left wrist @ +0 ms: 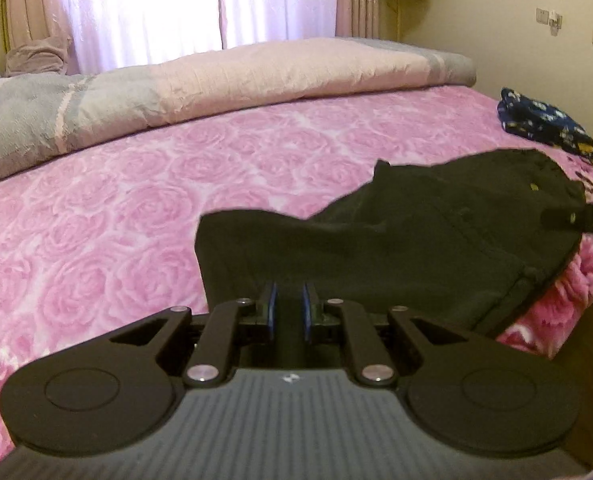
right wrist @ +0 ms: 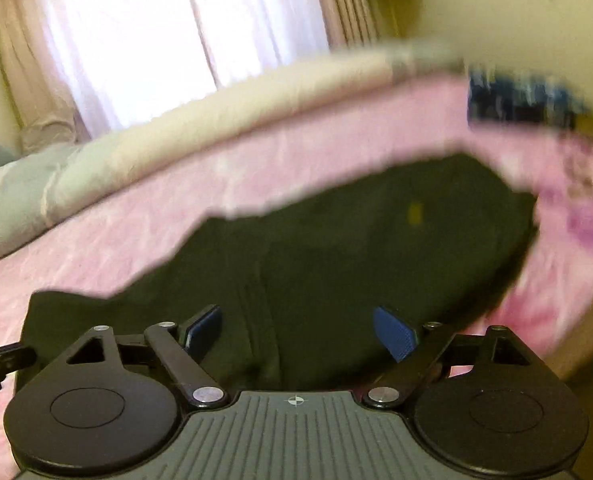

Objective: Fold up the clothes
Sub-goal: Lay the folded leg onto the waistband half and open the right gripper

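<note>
Left gripper (left wrist: 289,300): left wrist view, blue pads nearly together, clamped on a fold of the black garment (left wrist: 416,232).
Black garment: spread ahead and right of this tool, on the pink rose bedspread (left wrist: 136,208).
Right gripper's finger (left wrist: 576,218): pokes in at far right edge, over the garment.
Duvet (left wrist: 216,84): rolled, pink and grey, beyond the garment.
Navy floral cloth (left wrist: 544,124): far right, folded, apart from the garment.
Right gripper (right wrist: 298,332): right wrist view, blurred; pads (right wrist: 396,334) wide apart, nothing pinched.
Black garment (right wrist: 356,240): directly under and ahead of this tool.
Left gripper (right wrist: 0,358): tip at left edge.
Navy floral cloth (right wrist: 528,100): ahead, upper right.
</note>
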`<state>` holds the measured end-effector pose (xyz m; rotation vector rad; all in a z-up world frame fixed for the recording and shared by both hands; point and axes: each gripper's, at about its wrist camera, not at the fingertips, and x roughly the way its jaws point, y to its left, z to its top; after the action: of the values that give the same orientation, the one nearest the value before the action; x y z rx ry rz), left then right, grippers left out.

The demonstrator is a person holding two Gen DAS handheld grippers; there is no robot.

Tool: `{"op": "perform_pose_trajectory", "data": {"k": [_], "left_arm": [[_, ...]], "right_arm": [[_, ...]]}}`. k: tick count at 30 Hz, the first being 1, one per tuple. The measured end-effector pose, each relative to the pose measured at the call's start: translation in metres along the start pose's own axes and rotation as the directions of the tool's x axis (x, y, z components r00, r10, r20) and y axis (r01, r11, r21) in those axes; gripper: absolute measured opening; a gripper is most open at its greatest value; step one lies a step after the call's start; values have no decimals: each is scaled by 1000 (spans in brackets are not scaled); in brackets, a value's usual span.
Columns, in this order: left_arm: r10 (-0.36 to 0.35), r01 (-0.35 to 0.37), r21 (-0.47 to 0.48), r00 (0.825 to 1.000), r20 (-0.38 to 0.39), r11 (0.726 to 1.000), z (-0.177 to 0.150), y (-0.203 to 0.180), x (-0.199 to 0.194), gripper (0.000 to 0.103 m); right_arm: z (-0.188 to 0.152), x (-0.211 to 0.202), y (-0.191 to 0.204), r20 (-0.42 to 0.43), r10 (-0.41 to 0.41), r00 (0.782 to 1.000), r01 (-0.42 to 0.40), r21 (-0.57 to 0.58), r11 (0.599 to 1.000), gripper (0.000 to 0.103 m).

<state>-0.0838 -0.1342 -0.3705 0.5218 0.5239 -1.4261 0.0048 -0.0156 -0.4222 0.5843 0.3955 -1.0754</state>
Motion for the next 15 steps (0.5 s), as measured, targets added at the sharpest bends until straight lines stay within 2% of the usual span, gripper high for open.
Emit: {"op": "perform_pose_trajectory", "data": {"k": [1, 2, 3, 4, 5, 8, 11, 12, 15], "left_arm": [[-1, 1, -2, 1000, 5, 1000, 4, 2, 2, 10], [2, -2, -2, 1000, 10, 1000, 8, 5, 7, 10], [7, -7, -1, 1000, 17, 1000, 12, 8, 11, 10], [12, -12, -1, 1000, 24, 1000, 16, 12, 15, 10], [15, -15, -12, 999, 32, 1000, 19, 15, 18, 10], [16, -14, -61, 999, 38, 998, 27, 30, 36, 10], [52, -55, -42, 997, -62, 998, 21, 38, 75, 8], [63, -66, -28, 993, -96, 997, 15, 40, 90, 8], [77, -78, -24, 995, -59, 997, 0, 38, 100, 7]], "right_arm": [[4, -1, 6, 39, 11, 999, -10, -36, 999, 85], [8, 5, 13, 46, 47, 998, -44, -72, 996, 74], [10, 15, 20, 35, 76, 996, -72, -98, 993, 68], [12, 29, 27, 12, 106, 994, -104, -117, 988, 54], [12, 42, 31, -6, 122, 992, -122, -121, 985, 48], [8, 86, 48, -46, 109, 993, -114, -143, 983, 46], [-4, 118, 42, -123, 32, 992, -54, -180, 982, 46], [-10, 120, 44, -105, 29, 994, -51, -217, 975, 45], [-15, 121, 45, -99, 20, 995, -46, -266, 963, 45]]}}
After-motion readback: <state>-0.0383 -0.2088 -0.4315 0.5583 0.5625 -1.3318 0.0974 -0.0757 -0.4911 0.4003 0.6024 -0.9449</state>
